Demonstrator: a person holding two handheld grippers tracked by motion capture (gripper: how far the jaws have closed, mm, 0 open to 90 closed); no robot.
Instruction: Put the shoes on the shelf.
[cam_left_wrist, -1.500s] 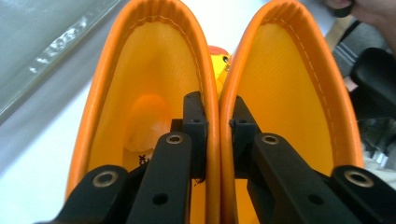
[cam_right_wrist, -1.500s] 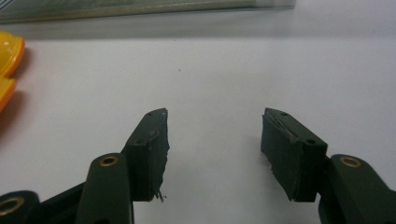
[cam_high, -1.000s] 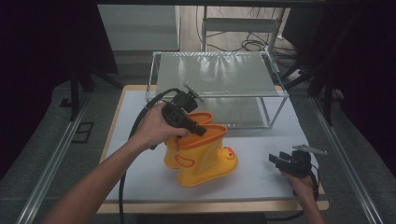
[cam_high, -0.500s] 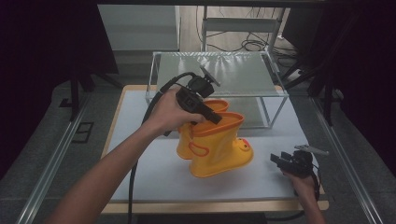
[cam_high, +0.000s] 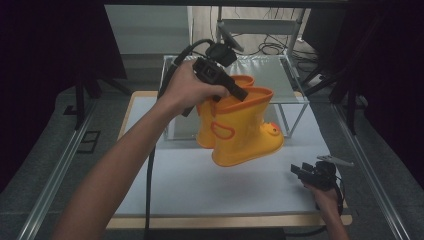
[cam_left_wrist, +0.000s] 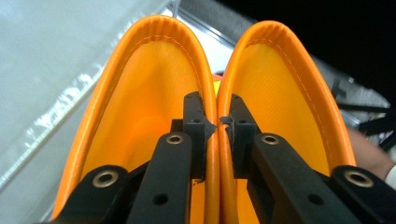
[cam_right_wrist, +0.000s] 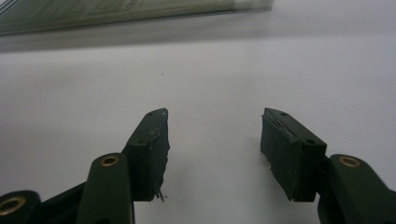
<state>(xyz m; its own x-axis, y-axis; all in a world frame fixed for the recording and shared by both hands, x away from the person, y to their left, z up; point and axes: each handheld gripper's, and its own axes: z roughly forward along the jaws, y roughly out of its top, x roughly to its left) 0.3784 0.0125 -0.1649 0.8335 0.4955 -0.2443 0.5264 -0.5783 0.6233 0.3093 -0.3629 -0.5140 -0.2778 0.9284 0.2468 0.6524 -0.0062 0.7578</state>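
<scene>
High view shows the left gripper (cam_high: 239, 93) clenched on the pair of yellow boots (cam_high: 240, 125), which hangs in the air above the middle of the white mat (cam_high: 210, 185), just in front of the glass box (cam_high: 260, 70) that stands at the far edge. In the left gripper view, one jaw sits inside each boot, and they pinch the two touching orange rims (cam_left_wrist: 217, 116) together. The boots hang below the gripper, their shafts a little tilted and the toes pointing to the right edge of the mat. The open top of the box lies behind and slightly to the right of the boots, so I judge the coming move must carry them farther over its front wall. The left hand (cam_high: 187, 90) is much nearer to the box. The right gripper (cam_high: 305, 172) rests near the right front corner, its jaws released and empty. Compared with one second ago, the boots are higher and closer to the box; the right gripper has not moved.
</scene>
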